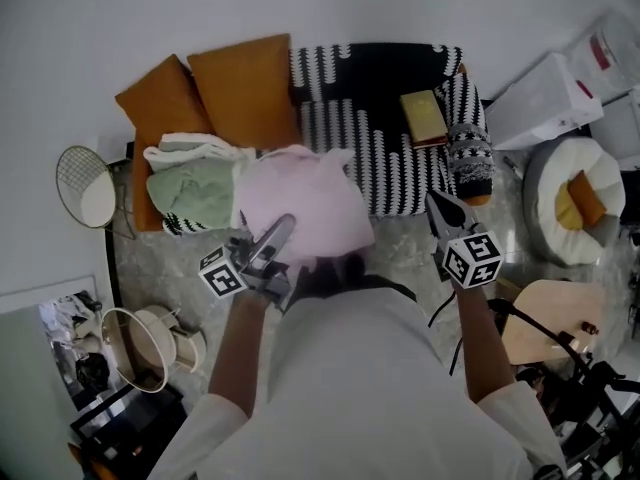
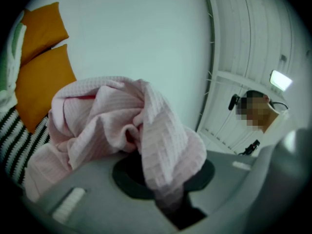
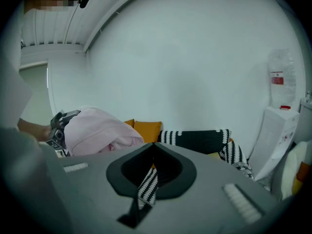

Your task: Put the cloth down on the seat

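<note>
1. While the left tool stays out of reach of the seat's back, it is clamped on the cloth. In the left gripper view a pinch of the pink waffle weave runs down between its jaws, and the rest bunches up over and beyond them.
2. From the head view, the cloth sits at 12 o'clock of the left tool, over the front edge of the seat. Whether its far end touches the seat I cannot tell.
3. The seat lies at 12 o'clock of the person and is covered by a black-and-white striped throw.
4. Two orange cushions lean against the seat's back at 11 o'clock of the cloth.
5. Green and white clothes lie heaped on the seat at 9 o'clock of the cloth, right beside it.
6. The right tool is at 3 o'clock of the cloth, apart from it, over the floor just before the seat's front edge. Its jaws are drawn together to a thin slit and hold nothing. In the right gripper view the throw's stripes show through that slit.
7. A flat tan thing lies on the seat at 1 o'clock of the cloth, and a patterned roll lies just beside it at the seat's right end.
8. A white pouf with an orange pad on it stands at 3 o'clock of the seat.
</note>
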A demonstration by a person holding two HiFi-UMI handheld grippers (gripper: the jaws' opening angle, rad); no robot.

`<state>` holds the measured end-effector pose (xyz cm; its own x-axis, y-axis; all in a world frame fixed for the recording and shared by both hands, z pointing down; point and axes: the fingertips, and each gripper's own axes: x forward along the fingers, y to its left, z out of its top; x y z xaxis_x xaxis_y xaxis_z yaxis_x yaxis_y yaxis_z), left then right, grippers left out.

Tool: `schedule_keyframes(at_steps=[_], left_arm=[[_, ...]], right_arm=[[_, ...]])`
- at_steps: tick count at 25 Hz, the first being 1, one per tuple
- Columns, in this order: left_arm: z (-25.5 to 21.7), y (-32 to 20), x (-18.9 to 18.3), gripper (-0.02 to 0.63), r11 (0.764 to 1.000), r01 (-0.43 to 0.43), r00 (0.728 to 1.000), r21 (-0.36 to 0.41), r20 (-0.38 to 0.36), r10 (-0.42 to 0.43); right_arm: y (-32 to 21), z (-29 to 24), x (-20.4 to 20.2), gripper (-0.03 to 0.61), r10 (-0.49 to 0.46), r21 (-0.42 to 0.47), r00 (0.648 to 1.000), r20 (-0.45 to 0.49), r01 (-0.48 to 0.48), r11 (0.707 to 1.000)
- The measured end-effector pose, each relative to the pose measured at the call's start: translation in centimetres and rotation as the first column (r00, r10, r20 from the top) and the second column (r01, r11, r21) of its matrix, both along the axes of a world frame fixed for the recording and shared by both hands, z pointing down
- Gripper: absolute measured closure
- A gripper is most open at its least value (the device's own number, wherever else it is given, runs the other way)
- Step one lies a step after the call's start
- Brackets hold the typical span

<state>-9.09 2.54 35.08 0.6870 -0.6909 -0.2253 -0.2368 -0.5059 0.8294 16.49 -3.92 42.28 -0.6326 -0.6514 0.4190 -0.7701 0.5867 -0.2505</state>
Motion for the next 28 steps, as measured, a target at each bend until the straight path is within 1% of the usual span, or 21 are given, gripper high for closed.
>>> schedule_keyframes(at_steps=[3,6,9,13,20,28], left_arm=[[1.0,-2.0,-0.6,0.518,0.999,-0.032,0.999,-0.02,0.01,0.032],[2.1,-4.0,-0.9,0.518,0.996,-0.086,0.995,-0.035,0.05,0.088],[3.4,-6.0,-1.2,0.518,0.987,-0.147,0.984,-0.059,0.089,0.152],[5.3,-8.9,-1.8,0.518,0.973,-0.208,0.97,-0.1,0.108,0.218],[8.4,-14.0,-1.9,0.518,0.946,-0.291,0.942,-0.139,0.133,0.309],[14.6,-18.9,-1.8,0.518,0.906,-0.369,0.899,-0.207,0.169,0.405]], right_arm=[[-1.4,0.4,-0.7,0.574,0.028,-0.009,1.0,0.0,-0.028,1.0],[-2.7,0.8,-1.6,0.574,0.054,-0.019,0.999,0.002,-0.054,0.998],[-4.2,1.4,-2.8,0.574,0.072,-0.032,0.997,-0.009,-0.073,0.997],[-6.2,2.5,-4.6,0.574,0.098,-0.059,0.995,-0.013,-0.099,0.993],[-9.3,5.1,-6.7,0.574,0.122,-0.104,0.992,-0.027,-0.125,0.987],[-12.3,8.4,-8.5,0.574,0.165,-0.157,0.985,-0.041,-0.169,0.973]])
